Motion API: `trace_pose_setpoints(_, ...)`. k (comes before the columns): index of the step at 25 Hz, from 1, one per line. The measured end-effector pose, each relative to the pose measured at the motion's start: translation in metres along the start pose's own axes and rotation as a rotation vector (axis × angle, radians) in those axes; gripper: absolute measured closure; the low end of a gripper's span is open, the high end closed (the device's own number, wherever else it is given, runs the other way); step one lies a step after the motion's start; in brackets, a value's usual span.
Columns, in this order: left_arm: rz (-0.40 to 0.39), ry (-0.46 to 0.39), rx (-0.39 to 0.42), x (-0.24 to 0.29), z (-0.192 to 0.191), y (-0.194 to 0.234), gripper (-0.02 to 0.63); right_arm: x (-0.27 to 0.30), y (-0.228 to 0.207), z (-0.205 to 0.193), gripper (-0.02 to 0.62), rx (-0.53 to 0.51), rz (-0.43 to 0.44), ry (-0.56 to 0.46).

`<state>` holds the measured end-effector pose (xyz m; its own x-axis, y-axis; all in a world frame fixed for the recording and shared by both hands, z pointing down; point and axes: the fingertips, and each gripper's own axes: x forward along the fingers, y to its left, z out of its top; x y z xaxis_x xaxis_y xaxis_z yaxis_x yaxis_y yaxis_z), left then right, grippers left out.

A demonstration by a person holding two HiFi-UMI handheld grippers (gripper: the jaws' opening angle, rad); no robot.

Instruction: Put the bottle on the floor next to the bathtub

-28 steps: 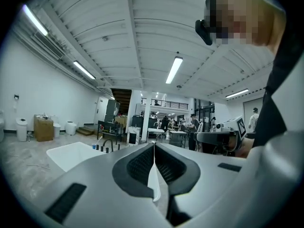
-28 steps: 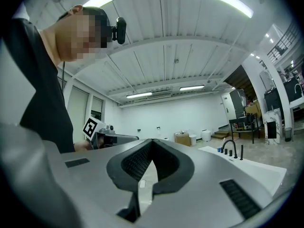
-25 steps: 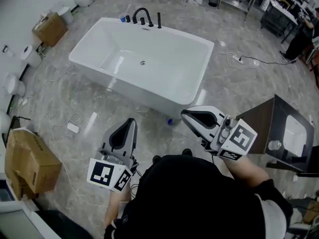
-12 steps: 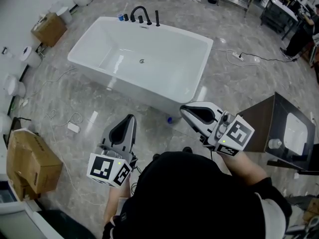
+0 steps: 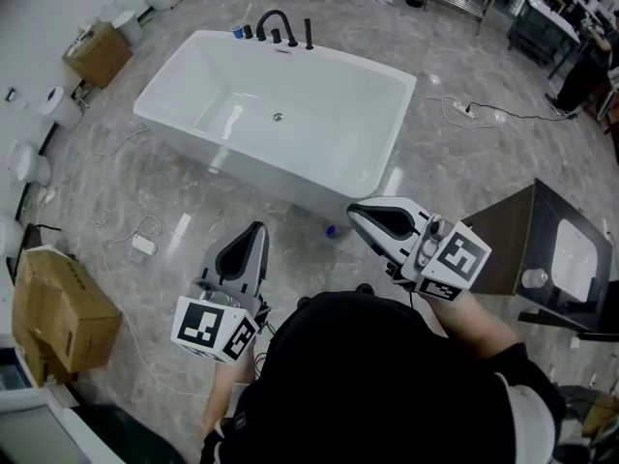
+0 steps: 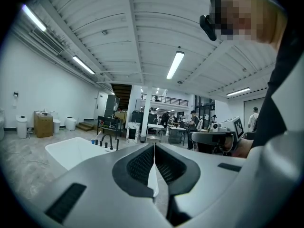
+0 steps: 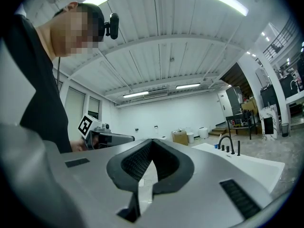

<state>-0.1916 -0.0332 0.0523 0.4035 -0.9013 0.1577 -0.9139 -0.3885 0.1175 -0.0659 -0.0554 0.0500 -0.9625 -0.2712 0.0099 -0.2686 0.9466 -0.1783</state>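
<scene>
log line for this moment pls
left claw: shut, empty | right claw: shut, empty | both held above floor, facing bathtub

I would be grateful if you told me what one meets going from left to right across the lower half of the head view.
Brown cardboard box → left gripper → small blue object on the floor → right gripper → dark cabinet with a white inset basin.

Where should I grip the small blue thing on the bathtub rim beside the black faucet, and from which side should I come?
Grip its sides, probably, coming from the side away from the faucet. The blue thing stands at the end of the row on the bathtub rim; black fittings crowd its other side. Its exact shape is too small to tell.
</scene>
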Motion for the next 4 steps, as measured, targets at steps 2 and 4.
trace_pose_setpoints(2, -0.001, -0.001, -0.002, 0.0001, -0.0007, -0.0011, 0.588, 0.0002, 0.0014, -0.0006, 0.569, 0.0, 0.005, 0.002)
trace_pose_setpoints(4, -0.001, -0.002, -0.006, -0.0001, -0.0012, -0.0016, 0.588, 0.0001, 0.0028, -0.0009, 0.568, 0.001, 0.009, 0.003)
